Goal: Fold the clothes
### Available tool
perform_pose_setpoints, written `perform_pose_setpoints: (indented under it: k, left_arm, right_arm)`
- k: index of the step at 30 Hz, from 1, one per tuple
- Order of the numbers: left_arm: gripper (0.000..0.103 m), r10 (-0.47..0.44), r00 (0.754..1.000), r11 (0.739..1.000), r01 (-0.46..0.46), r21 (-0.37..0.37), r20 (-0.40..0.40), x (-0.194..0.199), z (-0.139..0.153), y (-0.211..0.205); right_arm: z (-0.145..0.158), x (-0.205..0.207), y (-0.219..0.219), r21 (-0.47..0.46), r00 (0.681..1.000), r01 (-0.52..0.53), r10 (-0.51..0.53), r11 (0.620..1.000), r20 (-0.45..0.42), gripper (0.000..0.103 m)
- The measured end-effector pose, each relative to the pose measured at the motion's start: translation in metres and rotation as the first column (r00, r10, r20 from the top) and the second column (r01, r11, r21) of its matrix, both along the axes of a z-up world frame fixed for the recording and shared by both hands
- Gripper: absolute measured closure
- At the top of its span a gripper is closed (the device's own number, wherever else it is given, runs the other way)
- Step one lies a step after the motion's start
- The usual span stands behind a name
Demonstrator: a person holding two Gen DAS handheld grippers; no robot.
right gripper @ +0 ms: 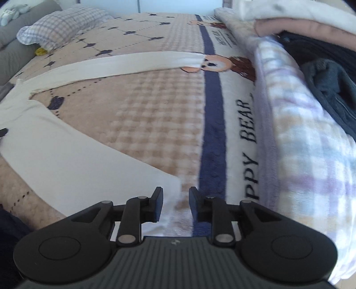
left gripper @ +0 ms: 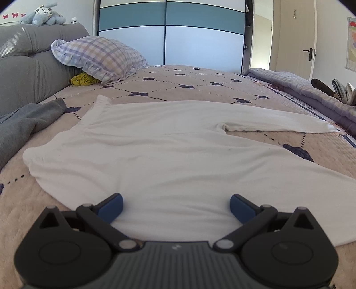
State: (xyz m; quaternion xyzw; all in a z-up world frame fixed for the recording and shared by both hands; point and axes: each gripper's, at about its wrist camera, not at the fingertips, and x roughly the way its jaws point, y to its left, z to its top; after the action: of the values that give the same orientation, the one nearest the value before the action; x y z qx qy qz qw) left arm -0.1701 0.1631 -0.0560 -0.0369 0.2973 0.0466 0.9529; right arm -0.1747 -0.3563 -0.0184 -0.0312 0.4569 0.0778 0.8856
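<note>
White long-sleeved top (left gripper: 169,151) lies flat on my quilted bedspread (left gripper: 200,84), one sleeve stretched out sideways. My left gripper (left gripper: 176,205) gapes wide over its hem, holding nothing. My right gripper (right gripper: 175,205), narrowly parted, straddles the hem corner without clamping it.

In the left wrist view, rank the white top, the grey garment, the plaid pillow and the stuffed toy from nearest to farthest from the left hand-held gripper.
1. white top, directly ahead of the left hand-held gripper
2. grey garment, left
3. plaid pillow, far left
4. stuffed toy, atop headboard
</note>
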Motion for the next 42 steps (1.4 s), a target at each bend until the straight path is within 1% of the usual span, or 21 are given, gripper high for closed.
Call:
perform_pose_setpoints:
  k: [5,11,12,13,14,17,19,22,27,30,32,35,36,38,39,40,42]
  left_arm:
    - [0.0,0.0,1.0,1.0,0.0,-0.002,-0.001,0.0,0.0,0.0]
    - [0.0,-0.001,1.0,1.0,0.0,0.003,0.005,-0.002,-0.001,-0.001]
    - [0.0,0.0,1.0,1.0,0.0,0.004,0.005,-0.002,-0.001,-0.001]
    - [0.0,0.001,1.0,1.0,-0.001,0.004,0.006,-0.003,0.0,-0.001]
    - [0.0,0.002,1.0,1.0,-0.002,0.004,0.007,-0.003,0.0,-0.001]
    - [0.0,0.007,1.0,1.0,-0.007,0.003,0.009,-0.006,0.0,-0.001]
    - [0.0,0.012,1.0,1.0,-0.012,0.007,0.009,-0.011,0.0,0.0]
    - [0.0,0.018,1.0,1.0,-0.018,0.013,0.009,-0.017,-0.001,0.0]
    - [0.0,0.034,0.999,0.999,-0.035,0.028,0.015,-0.031,-0.002,0.003]
    - [0.0,0.046,0.999,0.999,-0.046,0.005,0.023,-0.036,0.001,0.009]
    - [0.0,0.083,0.996,0.997,-0.083,0.001,0.032,-0.038,0.008,0.012]
    - [0.0,0.145,0.985,0.989,-0.144,-0.019,0.093,-0.044,0.023,0.02]
    - [0.0,0.139,0.985,0.99,-0.137,-0.026,0.098,-0.041,0.028,0.02]
    - [0.0,0.126,0.986,0.992,-0.123,-0.039,0.107,-0.036,0.038,0.019]
    - [0.0,0.104,0.991,0.994,-0.1,-0.051,0.084,-0.027,0.041,0.017]
    - [0.0,0.087,0.994,0.995,-0.083,-0.062,0.066,-0.018,0.043,0.015]
    - [0.0,0.059,0.996,0.995,-0.053,-0.083,0.066,-0.002,0.045,0.011]
  right_arm:
    - [-0.009,-0.012,0.004,-0.003,1.0,-0.013,0.013,1.0,-0.004,0.068]
    - [-0.021,-0.026,0.009,-0.007,1.0,-0.028,0.028,1.0,-0.008,0.066]
    - [-0.023,-0.029,0.01,-0.008,0.999,-0.031,0.031,0.999,-0.009,0.064]
    - [-0.024,-0.031,0.01,-0.008,0.999,-0.034,0.033,0.999,-0.01,0.057]
    - [-0.025,-0.034,0.01,-0.018,1.0,-0.026,0.026,0.999,-0.008,0.056]
    - [-0.028,-0.038,0.004,0.016,1.0,0.021,-0.021,1.0,0.002,0.054]
    - [-0.031,-0.04,0.005,0.019,0.999,0.041,-0.041,0.999,0.014,0.052]
    - [-0.033,-0.041,0.009,0.007,0.998,0.058,-0.058,0.998,0.03,0.05]
    - [-0.035,-0.044,0.01,0.022,0.994,0.092,-0.093,0.996,0.05,0.049]
    - [-0.035,-0.044,0.012,0.017,0.994,0.1,-0.1,0.995,0.052,0.049]
    - [-0.034,-0.043,0.013,0.016,0.993,0.105,-0.106,0.994,0.05,0.048]
    - [-0.032,-0.042,0.015,0.017,0.991,0.123,-0.124,0.992,0.04,0.044]
    - [-0.031,-0.041,0.017,0.016,0.99,0.135,-0.135,0.991,0.038,0.043]
    - [-0.028,-0.04,0.02,0.016,0.987,0.158,-0.158,0.987,0.034,0.042]
    - [-0.025,-0.04,0.023,0.016,0.984,0.173,-0.174,0.985,0.045,0.042]
    - [-0.019,-0.041,0.029,0.027,0.981,0.177,-0.179,0.984,0.071,0.042]
    - [-0.007,-0.037,0.044,0.052,0.981,0.146,-0.151,0.988,0.119,0.042]
